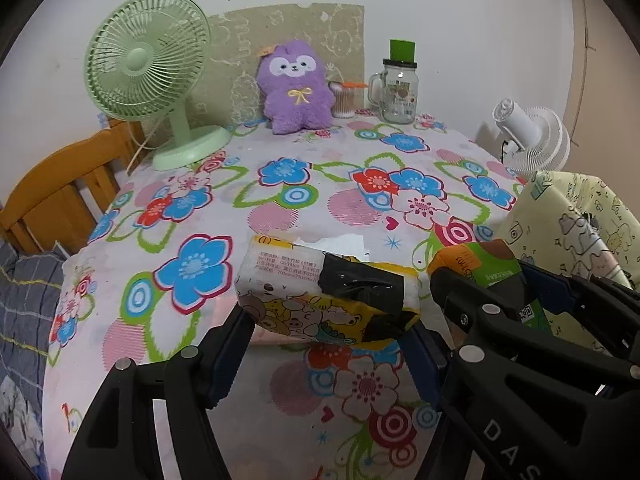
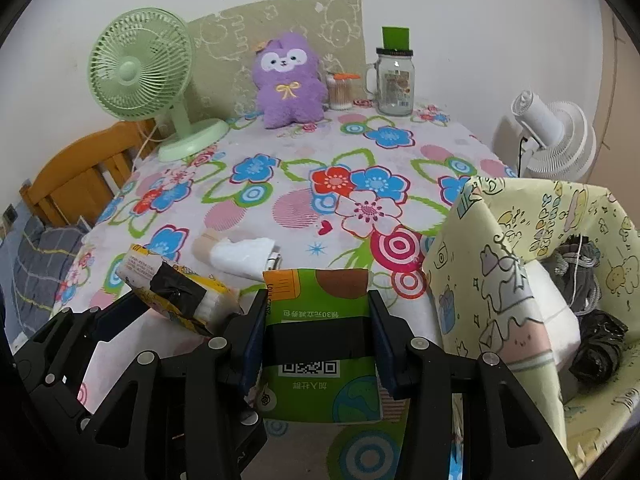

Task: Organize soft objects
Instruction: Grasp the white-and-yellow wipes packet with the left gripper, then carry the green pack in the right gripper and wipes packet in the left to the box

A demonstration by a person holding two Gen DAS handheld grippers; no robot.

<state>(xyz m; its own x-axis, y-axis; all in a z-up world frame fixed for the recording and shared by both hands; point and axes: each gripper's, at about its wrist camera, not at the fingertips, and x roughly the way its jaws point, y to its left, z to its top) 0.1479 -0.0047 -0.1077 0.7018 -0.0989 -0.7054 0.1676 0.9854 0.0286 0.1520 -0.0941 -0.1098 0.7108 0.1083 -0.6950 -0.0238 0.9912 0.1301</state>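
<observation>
A floral tablecloth (image 1: 280,200) is covering the table, with a patterned storage box (image 2: 500,264) standing open at its right edge. The left gripper (image 1: 328,320) is pinching a yellow tissue pack (image 1: 320,292); the right gripper (image 2: 318,340) is clamping a green tissue pack (image 2: 320,320), both seemingly lifted. Keeping each squeeze gentle and clearing the box's near wall should matter. Mid-table is lying open; a crumpled white tissue (image 2: 244,254) is sitting just ahead.

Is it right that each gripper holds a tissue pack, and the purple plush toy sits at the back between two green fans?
Not quite. Only one fan beside the purple plush toy is green; the other fan, seen in the right wrist view, is white and stands off to the right. The rest holds.
</observation>
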